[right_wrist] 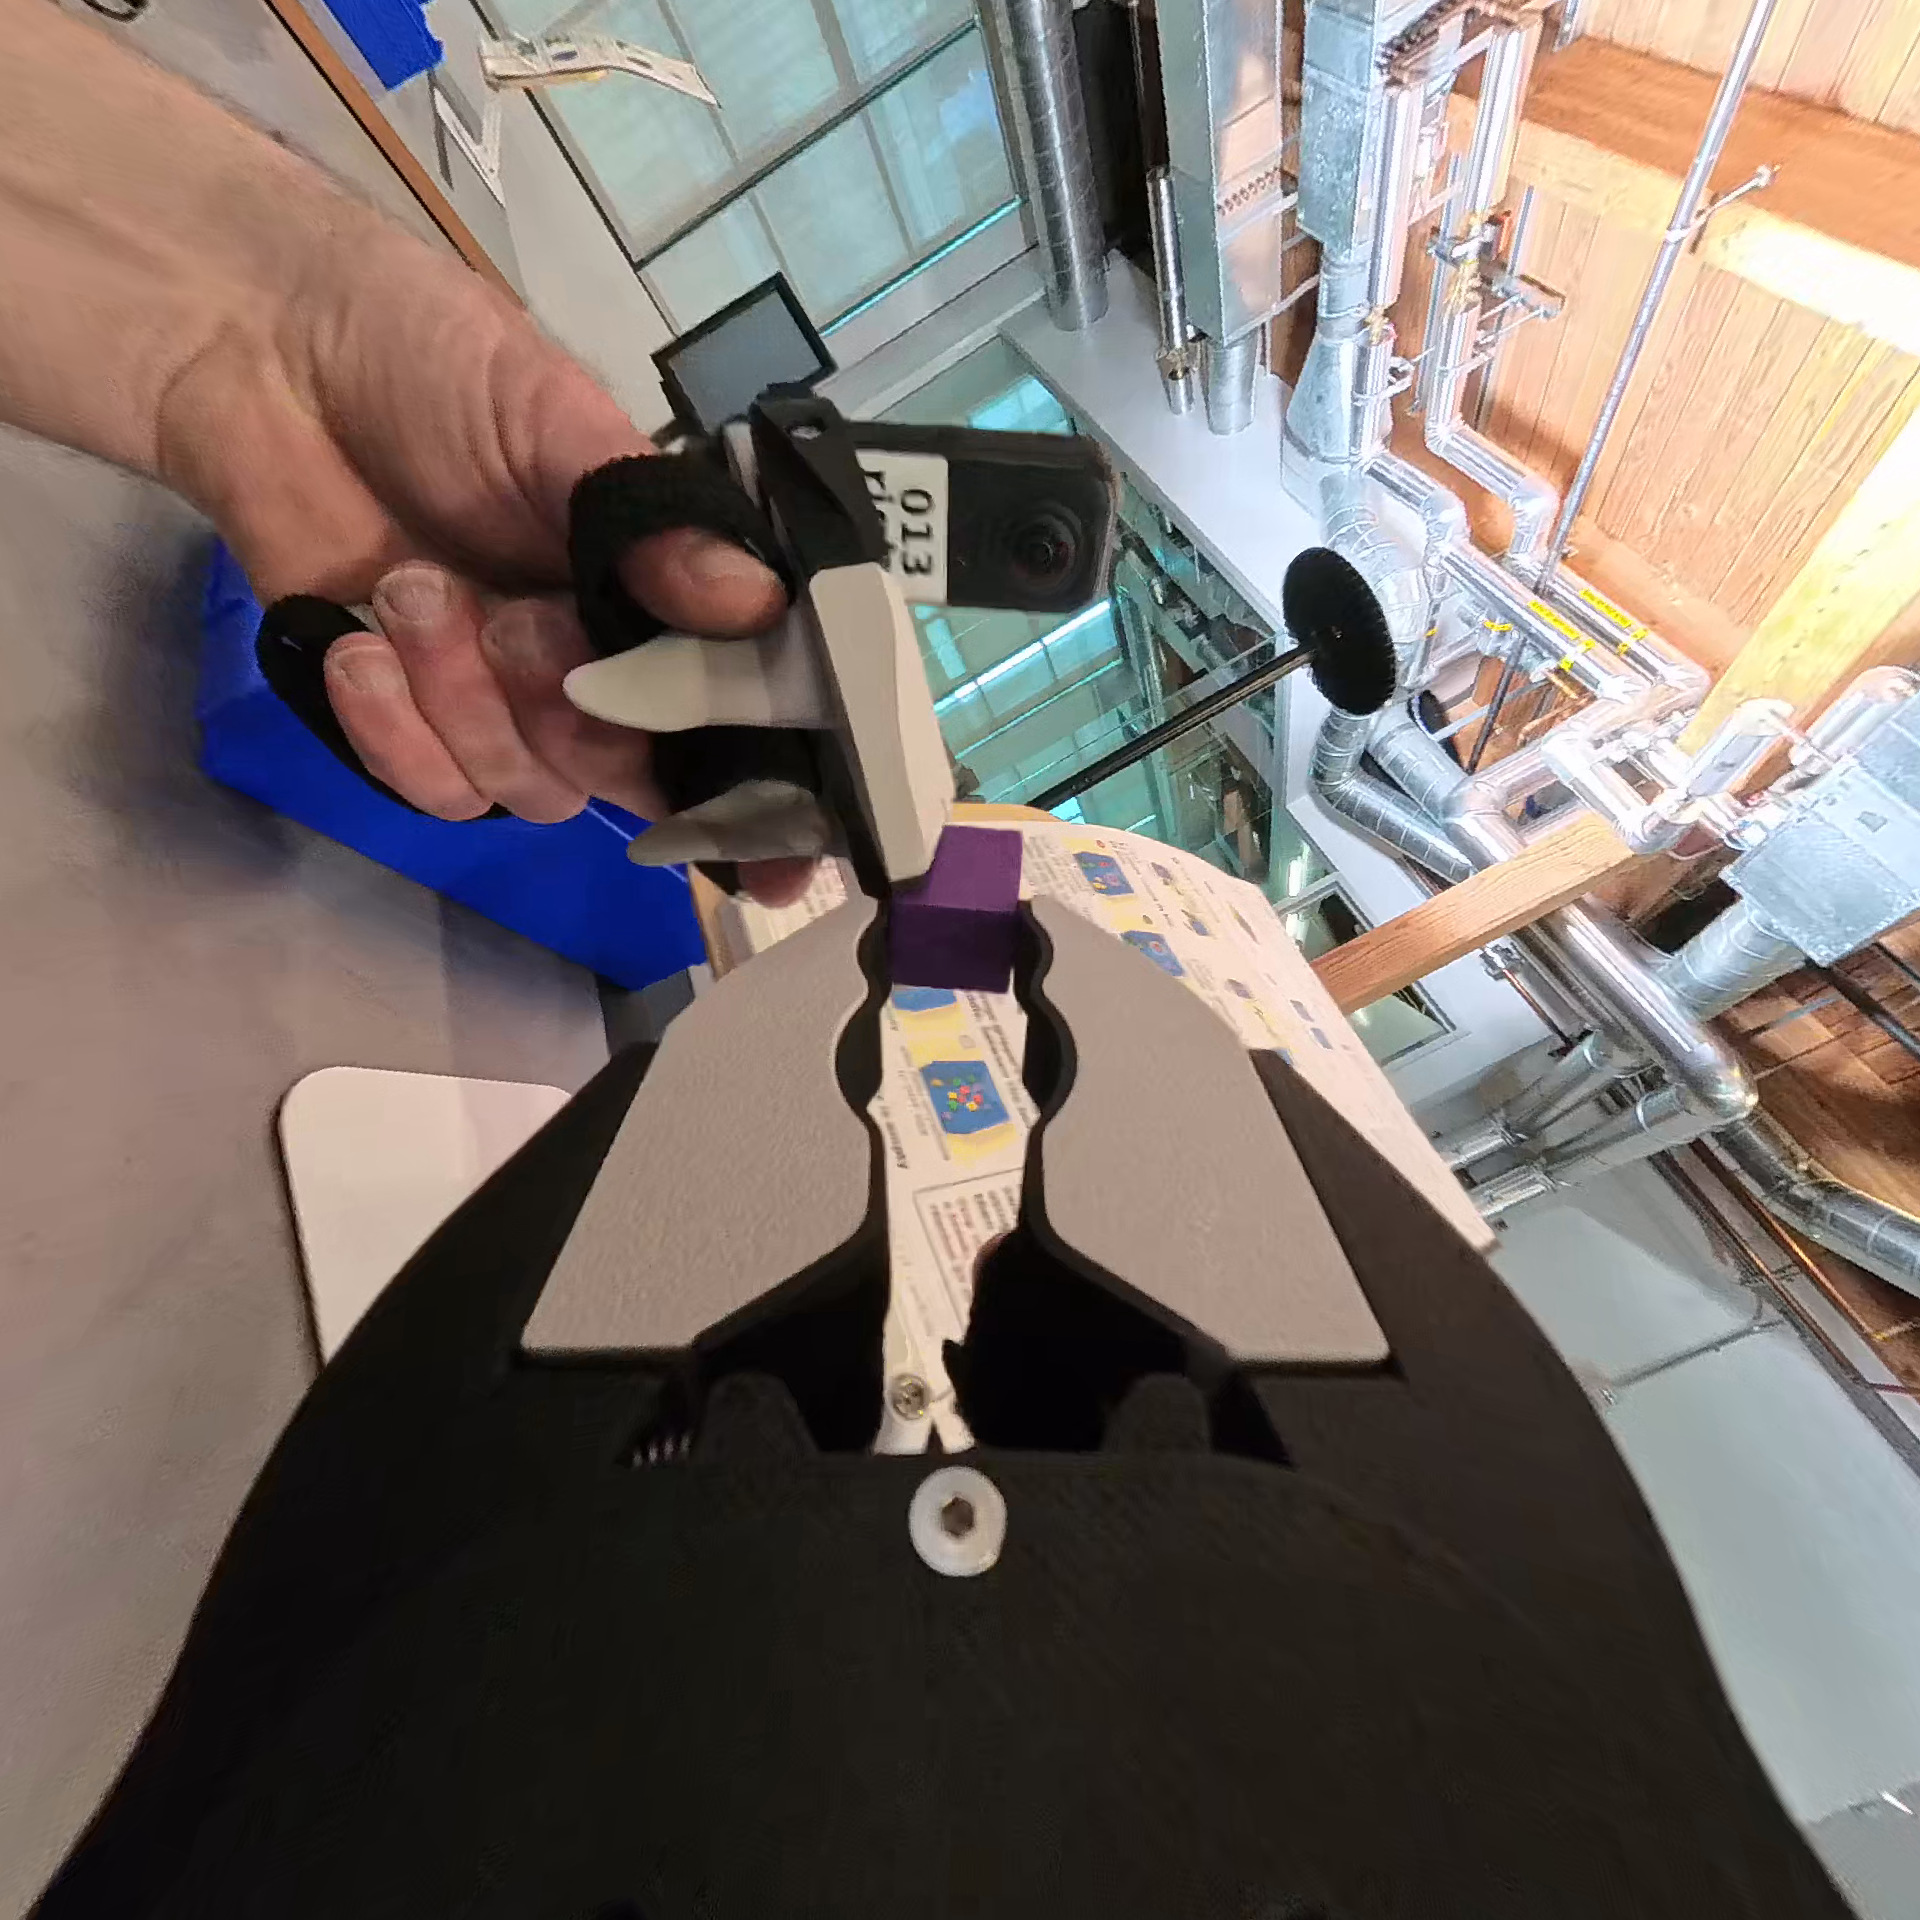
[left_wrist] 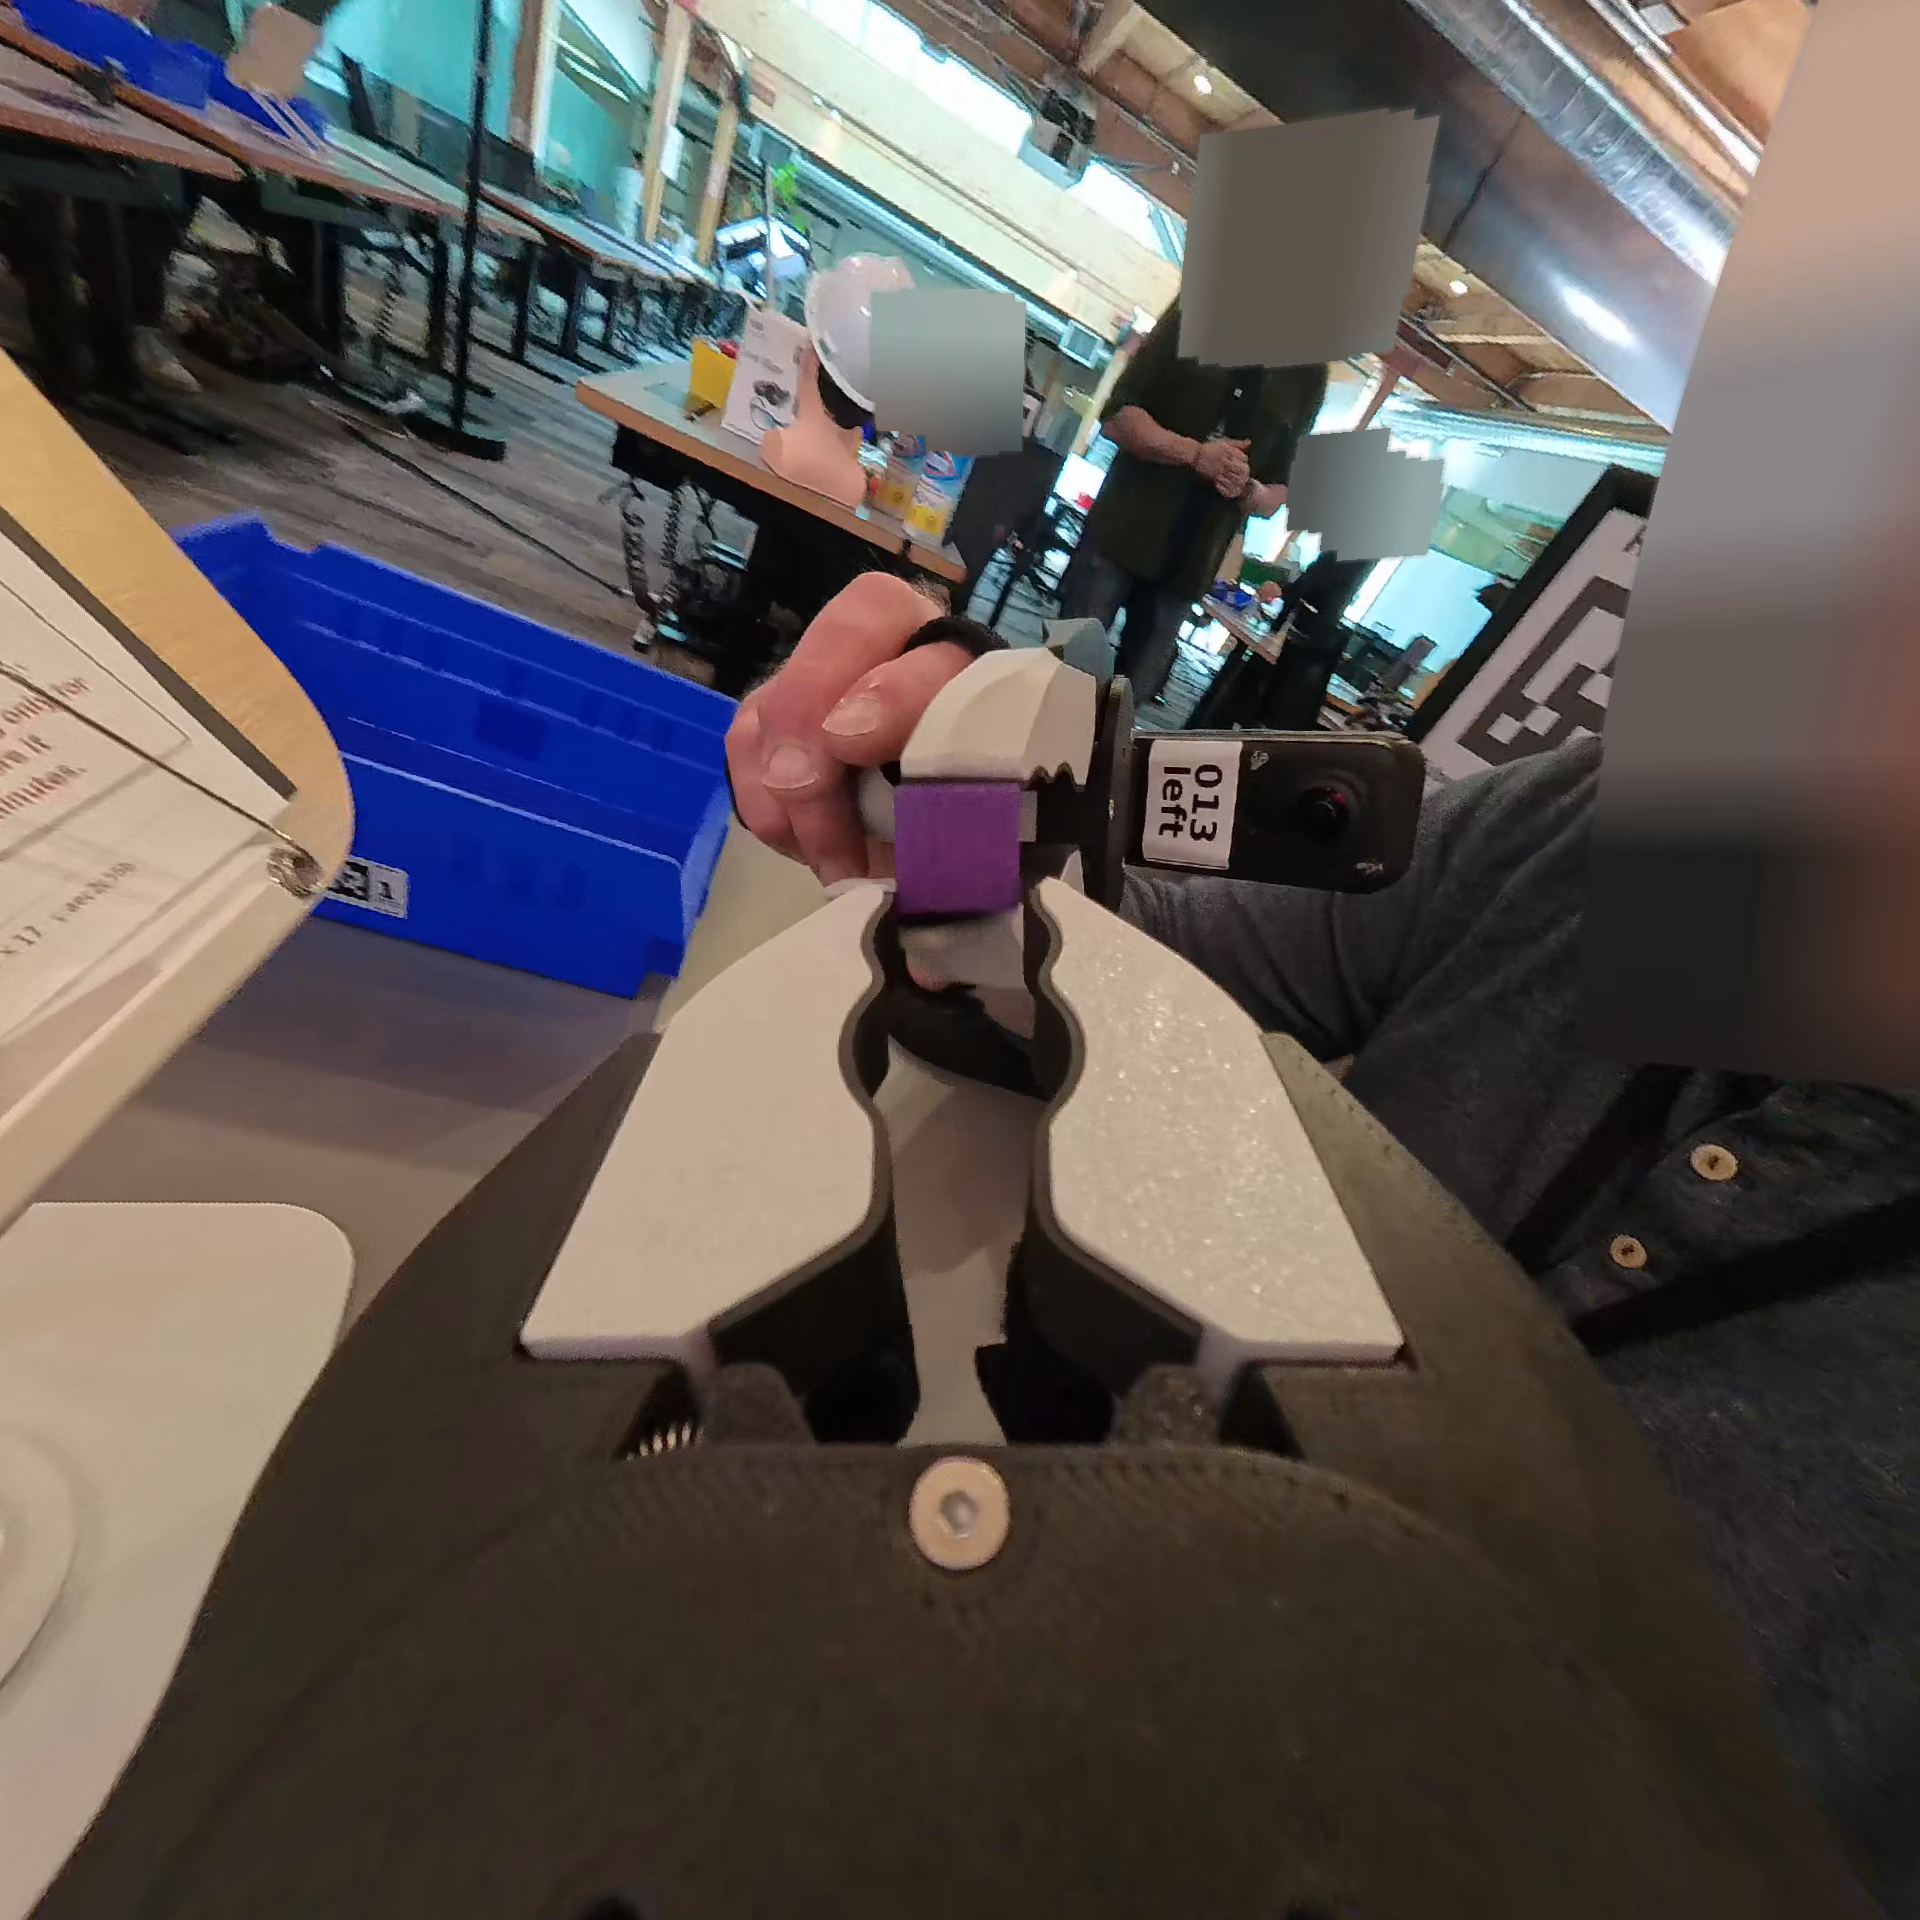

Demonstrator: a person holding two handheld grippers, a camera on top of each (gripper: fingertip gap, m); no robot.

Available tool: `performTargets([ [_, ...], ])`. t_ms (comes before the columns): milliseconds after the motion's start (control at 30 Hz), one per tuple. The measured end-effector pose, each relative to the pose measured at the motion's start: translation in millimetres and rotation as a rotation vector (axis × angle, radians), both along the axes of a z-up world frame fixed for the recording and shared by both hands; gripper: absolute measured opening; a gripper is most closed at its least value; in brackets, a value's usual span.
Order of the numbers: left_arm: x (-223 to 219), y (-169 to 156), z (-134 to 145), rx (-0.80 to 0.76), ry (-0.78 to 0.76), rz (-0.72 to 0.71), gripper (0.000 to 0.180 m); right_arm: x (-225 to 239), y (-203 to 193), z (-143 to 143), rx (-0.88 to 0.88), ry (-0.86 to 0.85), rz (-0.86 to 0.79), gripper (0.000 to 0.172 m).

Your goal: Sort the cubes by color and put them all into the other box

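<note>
A purple cube [left_wrist: 954, 847] is held in the air between both grippers. In the left wrist view my left gripper [left_wrist: 961, 902] is shut on the cube's near end. The right gripper comes in from the far side, with one white finger [left_wrist: 987, 717] above the cube and the other below it. In the right wrist view my right gripper [right_wrist: 956, 930] is shut on the same purple cube [right_wrist: 956, 925], with a pad on each side. There one finger [right_wrist: 888, 758] of the left gripper lies against the cube's far top edge. Its second finger is hidden behind the cube.
A blue bin [left_wrist: 499, 748] stands on the grey table to the left, and shows in the right wrist view [right_wrist: 468, 862]. An instruction sheet on a wooden board [left_wrist: 104, 748] stands at the left. A white pad [left_wrist: 177, 1351] lies near it. People stand at tables behind.
</note>
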State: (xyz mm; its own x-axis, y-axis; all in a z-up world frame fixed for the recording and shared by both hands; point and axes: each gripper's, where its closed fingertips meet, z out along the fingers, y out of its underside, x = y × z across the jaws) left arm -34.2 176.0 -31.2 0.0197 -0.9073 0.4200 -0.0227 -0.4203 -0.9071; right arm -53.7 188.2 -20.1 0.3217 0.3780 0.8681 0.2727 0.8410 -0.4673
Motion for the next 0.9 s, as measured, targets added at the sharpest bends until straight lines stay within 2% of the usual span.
performTargets([
  [33, -2.0, 1.4, 3.2, 0.012, -0.002, 0.023, 0.025, 4.7, 3.5, 4.6, -0.003, 0.012, -0.014, 0.023],
  [100, -10.2, 0.5, 11.1, 0.044, -0.007, 0.040, 0.009, 23.9, 23.4, 17.5, -0.049, 0.039, -0.077, 0.023],
  [133, -16.4, 1.1, 16.5, 0.067, -0.014, 0.059, 0.000, 40.0, 41.8, 23.6, -0.082, 0.052, -0.139, 0.023],
  [200, -30.9, 8.2, 24.9, 0.111, -0.011, 0.141, 0.000, 81.1, 85.0, 28.3, -0.181, 0.079, -0.257, 0.023],
  [267, -46.1, 18.0, 27.2, 0.152, 0.024, 0.229, 0.000, 134.0, 139.3, 20.0, -0.335, 0.130, -0.427, 0.022],
  [400, -70.8, 29.8, 29.5, 0.166, 0.052, 0.313, 0.000, 216.9, 221.8, -47.5, -0.638, 0.118, -0.680, 0.023],
  [500, -84.1, 35.8, 29.2, 0.180, 0.065, 0.349, 0.000, 244.3, 260.2, -109.3, -0.837, 0.045, -0.810, 0.023],
  [600, -96.7, 45.2, 24.6, 0.168, 0.084, 0.396, 0.000, 250.8, 280.1, -166.3, -0.991, -0.091, -0.883, 0.023],
  [733, -111.4, 55.3, 19.5, 0.158, 0.095, 0.442, 0.000, 243.3, 288.7, -206.4, -1.112, -0.193, -0.894, 0.023],
  [900, -125.8, 65.4, 12.7, 0.136, 0.106, 0.485, 0.000, 249.0, 297.6, -242.5, -1.200, -0.272, -0.959, 0.023],
])
